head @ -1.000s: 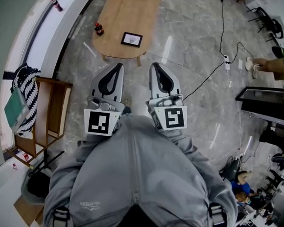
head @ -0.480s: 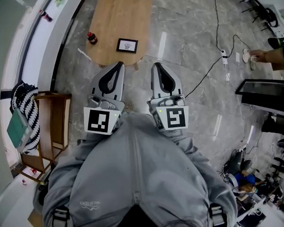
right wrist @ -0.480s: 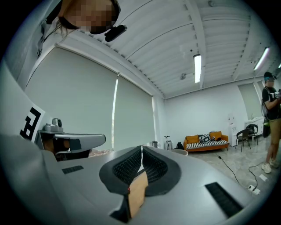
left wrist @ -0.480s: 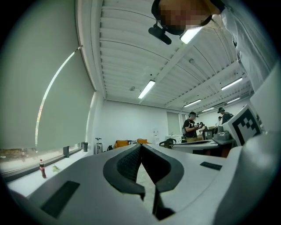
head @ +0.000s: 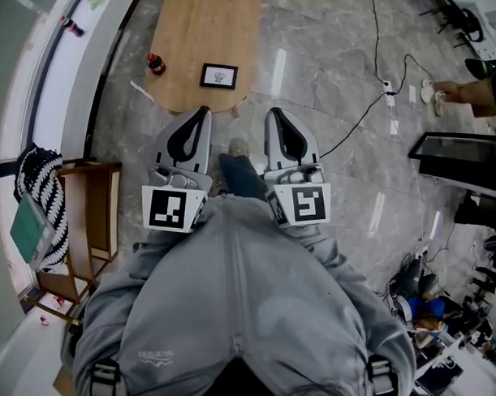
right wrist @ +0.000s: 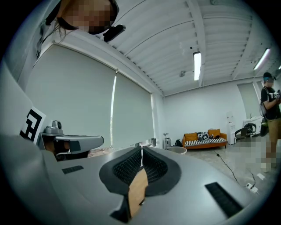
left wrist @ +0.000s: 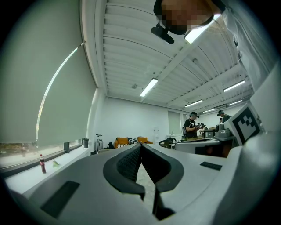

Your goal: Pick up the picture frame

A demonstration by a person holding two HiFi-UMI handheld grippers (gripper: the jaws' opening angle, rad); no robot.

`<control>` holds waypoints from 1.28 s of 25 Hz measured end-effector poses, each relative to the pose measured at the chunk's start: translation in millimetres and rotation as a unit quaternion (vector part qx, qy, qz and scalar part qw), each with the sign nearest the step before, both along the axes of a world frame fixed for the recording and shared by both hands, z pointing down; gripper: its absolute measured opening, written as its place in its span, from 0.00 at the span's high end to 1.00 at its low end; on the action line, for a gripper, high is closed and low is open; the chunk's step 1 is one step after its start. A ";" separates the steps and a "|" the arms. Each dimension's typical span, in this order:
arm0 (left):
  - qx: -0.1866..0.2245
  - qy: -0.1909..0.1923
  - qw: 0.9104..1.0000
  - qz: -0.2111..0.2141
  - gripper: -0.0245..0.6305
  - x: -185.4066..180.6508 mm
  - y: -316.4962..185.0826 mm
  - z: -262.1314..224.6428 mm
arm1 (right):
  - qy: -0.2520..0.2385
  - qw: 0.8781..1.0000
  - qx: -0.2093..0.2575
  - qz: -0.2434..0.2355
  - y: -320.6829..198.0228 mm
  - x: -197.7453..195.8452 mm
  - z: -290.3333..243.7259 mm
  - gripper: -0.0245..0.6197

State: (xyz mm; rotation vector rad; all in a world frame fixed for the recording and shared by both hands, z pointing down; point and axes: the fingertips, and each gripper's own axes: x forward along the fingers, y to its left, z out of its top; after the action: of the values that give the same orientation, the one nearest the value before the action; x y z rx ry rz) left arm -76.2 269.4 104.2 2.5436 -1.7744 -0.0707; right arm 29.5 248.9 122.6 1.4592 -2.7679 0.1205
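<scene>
The print on the person's grey hoodie (head: 157, 356) is too small to read. Each gripper's cube shows one black-and-white square marker. One picture frame (head: 219, 76) lies flat at the near end of the wooden worktop (head: 197, 29), with one dark bottle (head: 155, 64) just to its left. The left gripper (head: 203, 112) and the right gripper (head: 272, 114) point side by side toward the worktop, apart from the frame, each with its jaws closed on nothing. Only the gripper views show the far wall and its orange sofa (right wrist: 206, 138). The left gripper view shows two people (left wrist: 192, 126) far right, and the right gripper view shows one person (right wrist: 270, 105).
</scene>
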 end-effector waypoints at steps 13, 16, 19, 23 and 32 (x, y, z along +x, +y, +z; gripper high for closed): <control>-0.011 -0.001 1.000 -0.010 0.94 -8.9 -55.6 15.9 | -0.005 1.000 -0.006 -0.023 -56.4 -15.3 14.6 0.91; -0.016 -0.008 1.000 -0.014 0.94 -12.6 -85.7 18.0 | -0.002 1.000 -0.011 -0.029 -85.3 -19.2 17.9 0.91; -0.019 -0.003 1.000 -0.014 0.94 -13.0 -119.9 20.9 | 0.004 0.999 -0.015 -0.037 -119.7 -23.8 22.4 0.91; -0.028 -0.001 0.999 -0.022 0.94 -14.7 -171.7 24.9 | 0.010 0.999 -0.017 -0.051 -172.9 -28.1 26.2 0.91; -0.026 -0.014 0.998 -0.059 0.94 -19.2 -275.3 24.7 | 0.008 0.996 -0.024 -0.086 -276.1 -30.4 36.3 0.91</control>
State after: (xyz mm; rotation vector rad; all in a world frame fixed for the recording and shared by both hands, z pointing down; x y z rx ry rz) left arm -95.4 -5.9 128.8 2.4144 -1.9101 0.0085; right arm -0.9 -27.3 158.9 1.2010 -2.8403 0.1722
